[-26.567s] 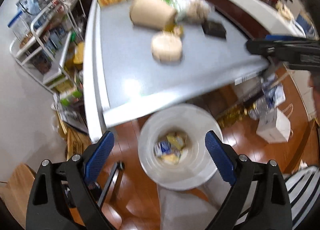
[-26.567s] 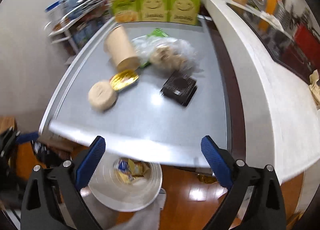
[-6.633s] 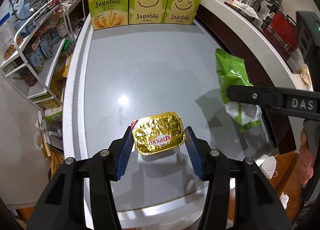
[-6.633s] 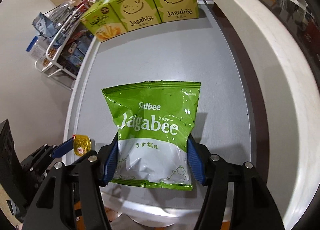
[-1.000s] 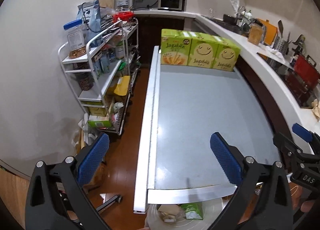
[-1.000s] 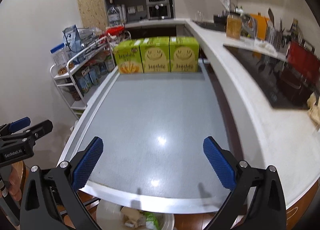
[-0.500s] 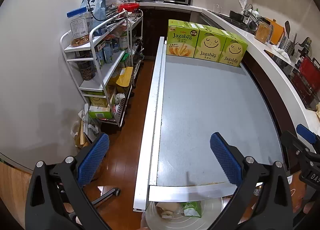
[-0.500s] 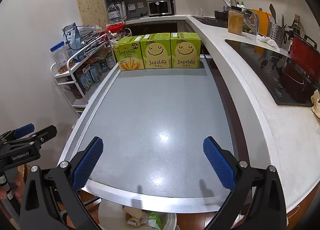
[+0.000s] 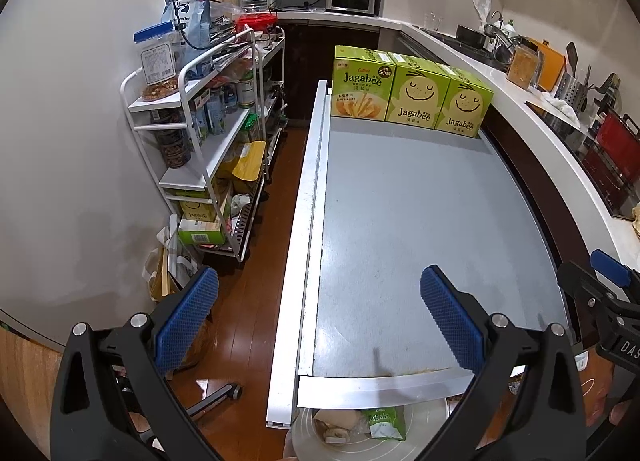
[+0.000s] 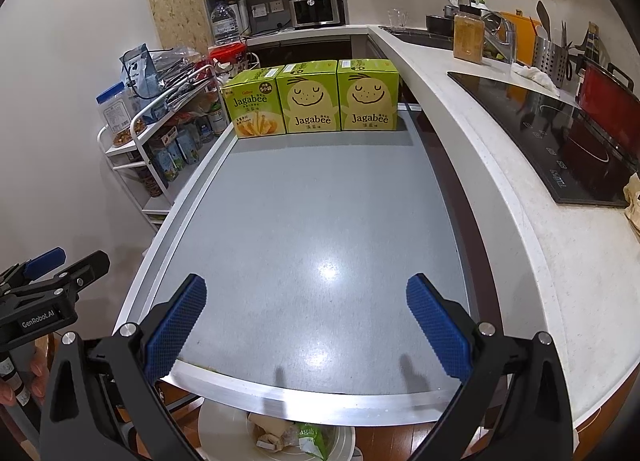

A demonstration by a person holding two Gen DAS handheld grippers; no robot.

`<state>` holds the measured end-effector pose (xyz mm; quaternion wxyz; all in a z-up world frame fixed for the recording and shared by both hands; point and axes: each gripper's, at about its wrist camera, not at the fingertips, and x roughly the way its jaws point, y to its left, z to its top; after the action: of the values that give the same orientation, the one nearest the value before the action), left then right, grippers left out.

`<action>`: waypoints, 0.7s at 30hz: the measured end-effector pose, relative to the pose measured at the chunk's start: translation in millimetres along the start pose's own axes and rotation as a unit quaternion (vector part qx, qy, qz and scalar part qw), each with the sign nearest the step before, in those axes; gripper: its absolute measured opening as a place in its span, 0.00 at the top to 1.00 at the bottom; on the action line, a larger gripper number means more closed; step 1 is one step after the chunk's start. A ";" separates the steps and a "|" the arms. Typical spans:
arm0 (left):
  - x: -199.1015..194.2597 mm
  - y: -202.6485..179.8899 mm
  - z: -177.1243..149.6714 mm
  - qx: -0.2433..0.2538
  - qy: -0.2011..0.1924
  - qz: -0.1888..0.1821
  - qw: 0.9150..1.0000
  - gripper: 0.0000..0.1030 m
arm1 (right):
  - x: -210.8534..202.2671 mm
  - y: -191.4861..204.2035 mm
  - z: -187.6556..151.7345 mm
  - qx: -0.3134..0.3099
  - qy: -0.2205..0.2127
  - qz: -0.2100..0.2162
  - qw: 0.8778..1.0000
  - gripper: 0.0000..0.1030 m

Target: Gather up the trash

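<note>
Grippers held out over the near end of the grey table [image 9: 420, 221], one in each of my hands. My left gripper [image 9: 318, 319] has its blue pads [image 9: 186, 317] spread wide with nothing between them; one pad hangs over the wooden floor [image 9: 240, 321] to the table's left, the other over the tabletop near its front edge. My right gripper [image 10: 306, 321] is likewise spread wide and empty, both of its pads [image 10: 436, 331] above the table's near end. From the right wrist view I see my left gripper off to the left of the table, and part of my hand [image 10: 24, 381] gripping its handle.

Below the front edge of the table stands the white bin [image 9: 420, 435], partly hidden under the metal lip. Inside it lies the trash: a green Jagabee bag [image 9: 382, 421] and, just beside it on the left, a beige paper cup [image 9: 336, 419] with some crumpled scraps that I cannot make out. The right wrist view shows the same bag and cup low in the bin.

Across the far end of the table three green Jagabee boxes [image 10: 310, 99] stand upright, touching side by side. A white wire shelf cart [image 9: 200, 133] full of packets and jars stands left of the table, and a white counter [image 10: 520, 189] with a black cooktop [image 10: 560, 133] runs along the right
</note>
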<state>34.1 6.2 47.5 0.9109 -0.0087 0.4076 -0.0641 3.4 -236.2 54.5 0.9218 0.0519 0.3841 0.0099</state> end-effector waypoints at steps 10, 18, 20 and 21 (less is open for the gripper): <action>1.1 1.9 -1.0 -0.001 0.002 0.006 1.000 0.01 | -0.3 0.3 0.3 0.001 0.000 0.000 1.000 0.05; -1.1 -0.6 -2.1 0.007 -0.010 0.013 1.000 0.01 | -2.6 1.4 -1.0 0.001 -0.001 -0.003 1.000 0.05; -0.5 0.1 -1.6 0.005 -0.008 0.010 1.000 0.01 | -3.1 1.1 -1.4 0.002 0.000 -0.003 1.000 0.05; -0.4 0.5 -1.9 0.004 -0.007 0.008 1.000 0.01 | -3.5 1.1 -1.6 0.003 0.000 -0.003 1.000 0.05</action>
<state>32.5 6.8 46.6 0.9143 -0.0017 0.4008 -0.0582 -0.2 -235.2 56.0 0.9217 0.0533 0.3841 0.0063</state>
